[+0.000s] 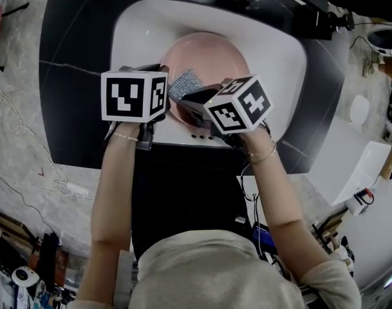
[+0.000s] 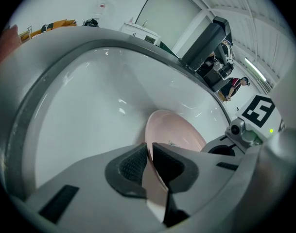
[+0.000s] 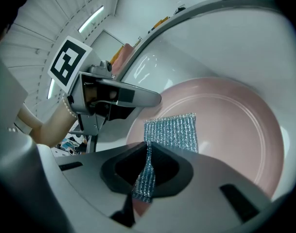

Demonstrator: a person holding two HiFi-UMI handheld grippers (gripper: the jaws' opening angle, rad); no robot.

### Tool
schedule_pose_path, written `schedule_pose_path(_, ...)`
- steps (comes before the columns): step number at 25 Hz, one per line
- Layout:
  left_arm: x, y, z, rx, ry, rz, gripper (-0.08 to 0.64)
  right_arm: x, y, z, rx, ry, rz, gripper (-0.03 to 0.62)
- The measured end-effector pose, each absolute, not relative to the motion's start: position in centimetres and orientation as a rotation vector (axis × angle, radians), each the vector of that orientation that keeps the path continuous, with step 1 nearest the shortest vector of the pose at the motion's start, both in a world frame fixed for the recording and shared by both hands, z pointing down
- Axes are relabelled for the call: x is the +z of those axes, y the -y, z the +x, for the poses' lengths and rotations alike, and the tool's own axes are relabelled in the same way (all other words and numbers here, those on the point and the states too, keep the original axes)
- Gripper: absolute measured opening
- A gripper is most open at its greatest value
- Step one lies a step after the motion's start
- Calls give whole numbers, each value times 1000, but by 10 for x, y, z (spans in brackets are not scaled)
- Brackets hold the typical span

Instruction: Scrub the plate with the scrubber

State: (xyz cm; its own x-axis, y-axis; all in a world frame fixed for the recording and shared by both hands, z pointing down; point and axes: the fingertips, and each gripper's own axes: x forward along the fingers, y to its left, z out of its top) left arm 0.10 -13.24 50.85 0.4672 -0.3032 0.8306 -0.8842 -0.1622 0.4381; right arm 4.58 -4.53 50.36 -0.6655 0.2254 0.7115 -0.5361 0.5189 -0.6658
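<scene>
A pink plate [image 1: 212, 60] stands tilted in the white sink [image 1: 273, 50]. My left gripper [image 2: 148, 154] is shut on the plate's [image 2: 174, 132] near rim, which runs edge-on between the two pads. My right gripper [image 3: 148, 152] is shut on the silvery blue scrubber [image 3: 172, 132], whose free end lies flat against the plate's [image 3: 235, 125] face. From the head view, both grippers sit over the sink's front edge, the left gripper [image 1: 158, 76] at the plate's left rim, and the scrubber [image 1: 186, 82] shows between the two marker cubes.
The sink sits in a dark countertop [image 1: 73, 76]. Dark equipment [image 1: 311, 11] stands behind the sink at the upper right. A white block [image 1: 356, 163] and clutter lie on the floor to the right.
</scene>
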Motion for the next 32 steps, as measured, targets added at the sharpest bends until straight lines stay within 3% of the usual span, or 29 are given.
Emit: schedule_pose_path(32,510,128,1,728,1012,1681,51,532,137,56,1226,2020,635,37)
